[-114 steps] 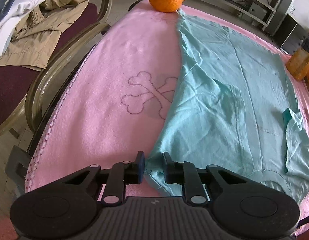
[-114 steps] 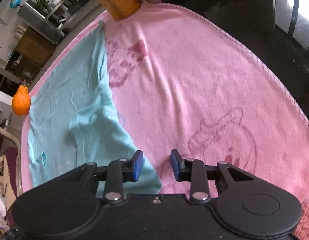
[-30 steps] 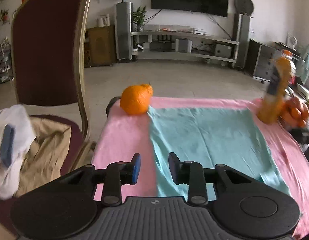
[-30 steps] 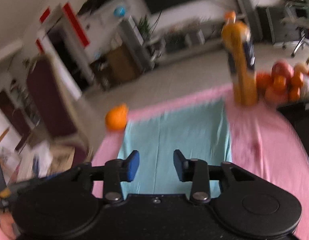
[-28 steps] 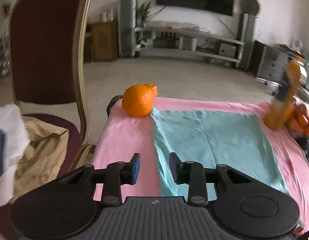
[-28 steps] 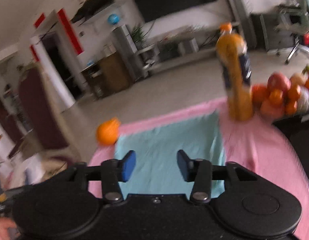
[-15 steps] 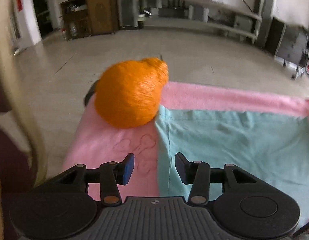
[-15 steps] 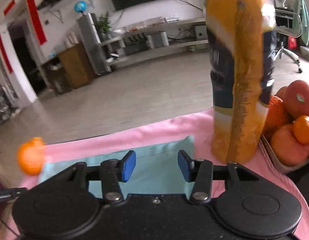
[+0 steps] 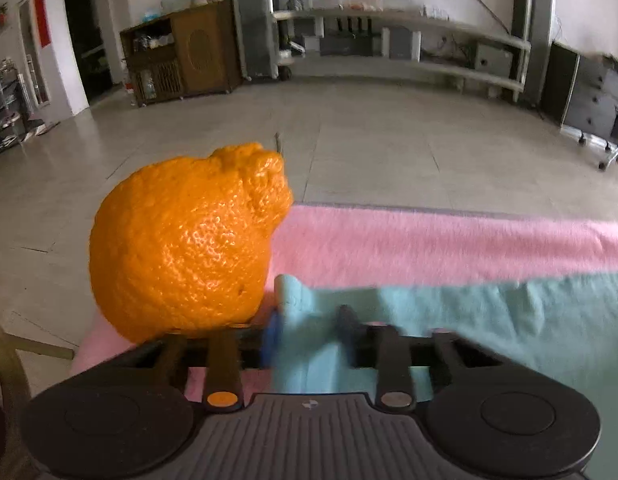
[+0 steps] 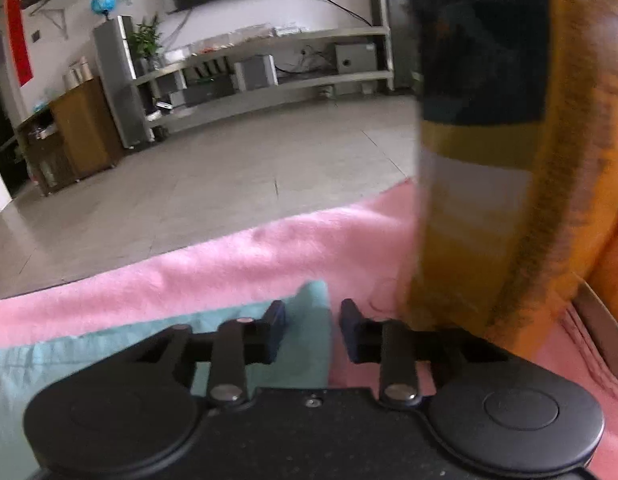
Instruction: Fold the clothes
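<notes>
- The thin teal cotton garment (image 9: 489, 320) lies spread flat on the fuzzy pink blanket (image 9: 449, 244) that covers the table, its far edge running parallel to the blanket's far hem.
- The left gripper (image 9: 309, 330) sits low at the garment's far left corner, just beside the large knobbly orange citrus fruit (image 9: 185, 240); its two fingers stand apart with cloth between them, and the corner curls up a little ahead of the tips. The view is blurred here, so whether the pads already press the cloth cannot be told.
- The right gripper (image 10: 311, 330) is at the far right corner, its fingers spread with the corner's edge lying in the gap, close to the tall orange juice bottle with a dark label (image 10: 509, 140).
- As a judgement: the garment already forms a neat rectangle with straight side edges, which suits a piece folded in lengthwise; a crosswise fold, far edge to near edge, looks like what is left. Both tools at the far corners fit that reading.
- Containers: the bottle stands upright on the blanket and appears full of orange liquid; its cap is out of view. At the right edge of the right wrist view a grey rim of a tray or bowl (image 10: 601, 312) shows, with something orange (image 10: 613, 268) inside, too cropped to name.
</notes>
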The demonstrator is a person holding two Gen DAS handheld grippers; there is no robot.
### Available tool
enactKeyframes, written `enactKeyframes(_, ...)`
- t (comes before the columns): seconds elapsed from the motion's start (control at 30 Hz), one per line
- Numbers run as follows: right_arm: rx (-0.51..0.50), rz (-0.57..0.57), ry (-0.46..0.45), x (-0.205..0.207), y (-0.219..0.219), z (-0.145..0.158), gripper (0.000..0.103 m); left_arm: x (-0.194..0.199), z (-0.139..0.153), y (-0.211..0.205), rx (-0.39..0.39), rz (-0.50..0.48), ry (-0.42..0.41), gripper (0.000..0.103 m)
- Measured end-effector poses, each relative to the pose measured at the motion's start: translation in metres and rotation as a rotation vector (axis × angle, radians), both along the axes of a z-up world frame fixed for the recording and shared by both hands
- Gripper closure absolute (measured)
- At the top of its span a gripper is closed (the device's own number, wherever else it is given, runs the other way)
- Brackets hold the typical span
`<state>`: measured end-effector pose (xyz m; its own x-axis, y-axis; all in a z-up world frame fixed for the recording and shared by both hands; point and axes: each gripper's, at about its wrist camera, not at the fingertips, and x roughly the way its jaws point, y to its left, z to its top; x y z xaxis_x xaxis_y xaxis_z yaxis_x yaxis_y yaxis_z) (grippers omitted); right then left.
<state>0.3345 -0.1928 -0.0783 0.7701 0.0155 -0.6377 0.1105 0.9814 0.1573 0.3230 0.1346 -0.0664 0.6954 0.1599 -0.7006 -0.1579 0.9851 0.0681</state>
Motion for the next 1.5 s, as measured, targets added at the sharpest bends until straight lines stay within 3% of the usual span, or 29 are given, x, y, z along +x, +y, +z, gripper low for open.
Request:
enactKeyframes(0.1, 0.022, 0.009, -0.003, 0.005, -0.004, 0.003, 0.097, -0.008, 0.003, -0.016, 0.081, -0.024, -0.05, 0.102)
enactKeyframes(0.23, 0.062, 0.012, -0.043, -0.007, -0.01, 0.024, 0.098, -0.035, 0.023, -0.027, 0.183, -0.062, -0.143, 0.102)
enactKeyframes(0.33, 0.084, 0.023, -0.076, -0.024, -0.014, 0.047, 0.098, -0.058, 0.047, -0.027, 0.216, -0.06, -0.192, 0.102)
enactKeyframes(0.63, 0.145, 0.039, -0.147, -0.121, -0.033, 0.134, 0.098, -0.161, 0.117, -0.037, 0.195, -0.03, -0.263, 0.102)
enactKeyframes(0.77, 0.171, 0.063, -0.157, -0.184, -0.047, 0.165, 0.098, -0.231, 0.126, -0.042, 0.136, -0.031, -0.239, 0.101)
enactKeyframes(0.9, 0.234, 0.078, -0.065, -0.247, -0.07, 0.135, 0.098, -0.307, 0.108, -0.043, 0.1, -0.049, -0.118, 0.099)
enactKeyframes(0.93, 0.25, 0.082, -0.042, -0.263, -0.075, 0.127, 0.097, -0.326, 0.1, -0.039, 0.1, -0.057, -0.082, 0.091)
enactKeyframes(1.03, 0.297, 0.094, 0.027, -0.311, -0.092, 0.105, 0.09, -0.362, 0.072, -0.033, 0.091, -0.067, 0.081, 0.082)
enactKeyframes(1.1, 0.33, 0.1, 0.073, -0.342, -0.104, 0.09, 0.08, -0.379, 0.07, -0.016, 0.0, -0.011, 0.07, 0.081)
enactKeyframes(1.17, 0.432, 0.051, 0.122, -0.343, -0.123, 0.071, 0.08, -0.396, 0.072, -0.002, -0.096, 0.039, 0.033, 0.08)
enactKeyframes(1.23, 0.528, 0.001, 0.164, -0.34, -0.139, 0.057, 0.078, -0.401, 0.071, -0.003, -0.182, 0.037, 0.024, 0.069)
enactKeyframes(1.3, 0.525, 0.011, 0.174, -0.343, -0.134, 0.055, 0.072, -0.405, 0.069, -0.004, -0.266, 0.034, 0.015, 0.067)
enactKeyframes(1.5, 0.377, 0.124, 0.206, -0.349, -0.099, 0.055, 0.066, -0.396, 0.055, -0.029, -0.132, -0.08, 0.11, 0.065)
